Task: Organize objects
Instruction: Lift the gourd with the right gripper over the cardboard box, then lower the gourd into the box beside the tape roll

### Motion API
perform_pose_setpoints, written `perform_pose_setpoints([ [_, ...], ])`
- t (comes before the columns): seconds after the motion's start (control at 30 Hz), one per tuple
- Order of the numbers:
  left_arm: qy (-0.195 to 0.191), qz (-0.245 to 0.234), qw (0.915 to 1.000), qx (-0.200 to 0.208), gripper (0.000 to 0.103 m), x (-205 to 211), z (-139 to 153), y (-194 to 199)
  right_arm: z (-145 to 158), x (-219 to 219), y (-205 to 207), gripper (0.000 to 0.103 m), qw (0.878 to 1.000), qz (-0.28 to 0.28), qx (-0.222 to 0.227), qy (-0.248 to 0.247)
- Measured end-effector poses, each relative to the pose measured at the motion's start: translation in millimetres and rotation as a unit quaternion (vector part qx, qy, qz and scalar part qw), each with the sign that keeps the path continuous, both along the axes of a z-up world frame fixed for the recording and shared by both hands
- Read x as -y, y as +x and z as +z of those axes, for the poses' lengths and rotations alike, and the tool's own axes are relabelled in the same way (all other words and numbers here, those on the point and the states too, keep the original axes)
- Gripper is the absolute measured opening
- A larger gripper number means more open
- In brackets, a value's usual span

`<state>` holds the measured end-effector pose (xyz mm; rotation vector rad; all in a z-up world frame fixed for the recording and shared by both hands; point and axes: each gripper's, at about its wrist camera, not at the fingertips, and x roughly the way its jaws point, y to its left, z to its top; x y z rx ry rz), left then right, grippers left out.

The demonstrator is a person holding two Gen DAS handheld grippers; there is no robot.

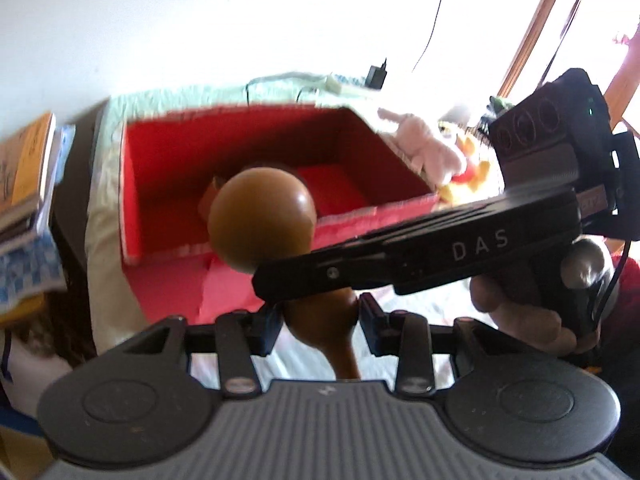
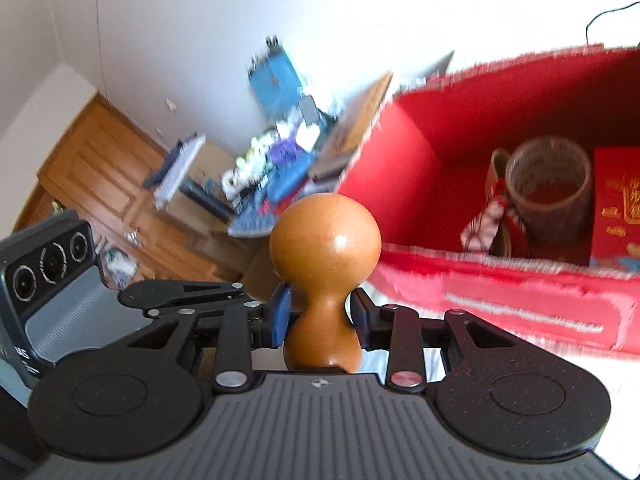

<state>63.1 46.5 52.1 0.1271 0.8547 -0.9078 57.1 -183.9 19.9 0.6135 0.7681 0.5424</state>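
Note:
A brown wooden massager with a round ball head and a narrow waist is held by both grippers in front of an open red box. My left gripper has its jaws around the lower handle; they stand slightly apart from the wood. My right gripper is shut on the massager's waist, and its body crosses the left wrist view. The red box holds a roll of tape, a striped object and a red packet.
Plush toys lie right of the box on a white bedcover. Books are stacked at the left. A charger hangs on the wall behind. A cluttered pile and wooden doors show in the right wrist view.

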Motion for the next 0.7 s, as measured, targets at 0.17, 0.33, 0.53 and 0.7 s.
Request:
perform_pose_setpoints([
  [0.17, -0.013, 0.012, 0.9991, 0.038, 0.037, 15.4, 13.8, 10.1, 11.6, 16.2, 6.8, 0.032, 0.999, -0.028, 0.028, 0.034],
  [0.33, -0.017, 0.017, 0.9989, 0.04, 0.037, 24.5, 15.5, 32.9, 15.1, 18.6, 26.6, 0.032, 0.998, -0.051, 0.034, 0.022],
  [0.53, 0.006, 0.025, 0.9976, 0.064, 0.037, 41.3, 12.5, 56.3, 11.6, 20.3, 54.1, 0.032, 0.996, -0.077, 0.029, 0.02],
  [0.7, 0.015, 0.041, 0.9977, 0.051, 0.037, 48.4, 3.5, 77.6, 3.7, 23.2, 74.5, 0.032, 0.996, -0.091, 0.017, 0.005],
])
